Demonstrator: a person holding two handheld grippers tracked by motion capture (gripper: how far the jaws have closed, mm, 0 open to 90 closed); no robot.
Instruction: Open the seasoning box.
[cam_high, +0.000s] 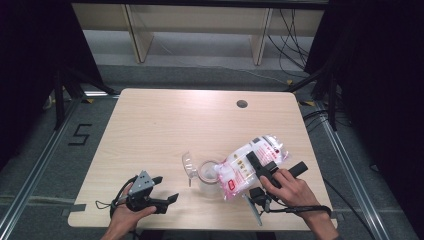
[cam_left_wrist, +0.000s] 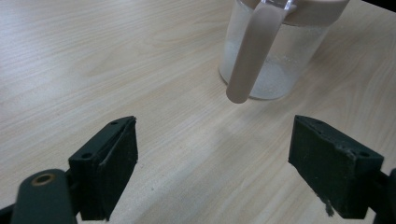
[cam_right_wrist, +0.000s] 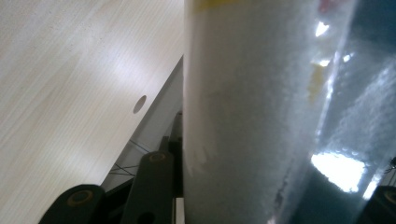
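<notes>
Currently right gripper (cam_high: 260, 167) clamps the white bag (cam_high: 252, 162), tilted mouth-down toward the jar (cam_high: 206, 171) just beyond its jaws; left gripper (cam_high: 167, 189) idles spread, jar ahead of it.

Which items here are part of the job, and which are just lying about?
In use:
bag of white grains, clamped in the right gripper
jar, bag mouth tipped at it
left gripper, open, aimed at the jar

Lying about:
nothing else on the table
</notes>
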